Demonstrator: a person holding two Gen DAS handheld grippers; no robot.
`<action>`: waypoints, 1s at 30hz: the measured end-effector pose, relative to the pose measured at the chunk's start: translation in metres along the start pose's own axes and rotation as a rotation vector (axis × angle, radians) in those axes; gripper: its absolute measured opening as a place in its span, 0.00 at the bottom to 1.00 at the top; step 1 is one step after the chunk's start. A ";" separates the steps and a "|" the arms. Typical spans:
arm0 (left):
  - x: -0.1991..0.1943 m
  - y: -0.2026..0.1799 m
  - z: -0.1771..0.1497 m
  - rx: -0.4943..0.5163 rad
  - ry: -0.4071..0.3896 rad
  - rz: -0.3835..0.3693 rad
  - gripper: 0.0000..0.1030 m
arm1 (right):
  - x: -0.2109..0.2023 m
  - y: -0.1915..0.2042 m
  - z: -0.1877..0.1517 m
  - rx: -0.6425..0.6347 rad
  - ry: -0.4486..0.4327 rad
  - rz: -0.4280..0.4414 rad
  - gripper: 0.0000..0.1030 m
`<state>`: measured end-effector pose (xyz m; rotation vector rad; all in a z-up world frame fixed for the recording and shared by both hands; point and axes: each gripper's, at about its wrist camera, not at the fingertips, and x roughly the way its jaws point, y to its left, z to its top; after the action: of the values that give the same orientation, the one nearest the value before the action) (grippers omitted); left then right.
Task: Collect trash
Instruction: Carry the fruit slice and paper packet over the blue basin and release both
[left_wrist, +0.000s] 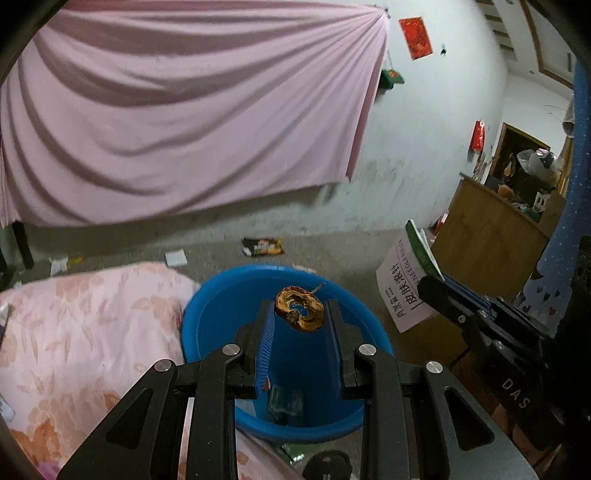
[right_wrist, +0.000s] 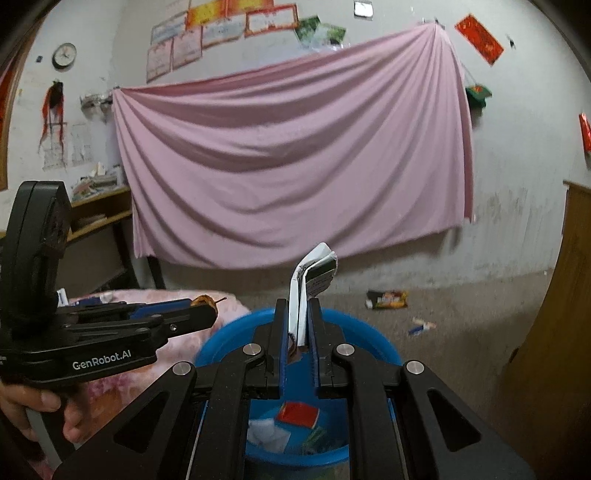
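blue basin (right_wrist: 384, 350) holding red packet (right_wrist: 298, 414), white paper (right_wrist: 266, 435)

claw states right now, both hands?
Left claw: closed on a brown dried fruit ring, above the blue basin.
Right claw: closed on a flattened white carton, over the same basin.

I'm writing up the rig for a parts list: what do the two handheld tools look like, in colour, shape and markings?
Both tools are matte black, with angular linkage arms that have triangular cut-outs and round silver pivot pins. The left tool has blue finger pads, one of them ribbed. In the right wrist view its body reads "GenRobot.AI" in white. The right tool matches it, and in the left wrist view its side reads "DAS". No cables or sleeves are visible.
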<state>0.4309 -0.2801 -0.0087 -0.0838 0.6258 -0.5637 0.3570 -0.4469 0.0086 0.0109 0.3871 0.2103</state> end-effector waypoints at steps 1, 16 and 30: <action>0.001 0.001 -0.001 -0.005 0.012 0.002 0.22 | 0.003 0.000 -0.001 0.006 0.021 -0.002 0.08; 0.015 0.013 -0.009 -0.052 0.162 0.019 0.25 | 0.037 -0.006 -0.022 0.051 0.236 -0.009 0.10; 0.002 0.028 -0.004 -0.115 0.150 0.032 0.36 | 0.044 -0.010 -0.023 0.056 0.271 -0.007 0.21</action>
<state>0.4439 -0.2571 -0.0197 -0.1404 0.8047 -0.5058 0.3901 -0.4485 -0.0298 0.0362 0.6634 0.1943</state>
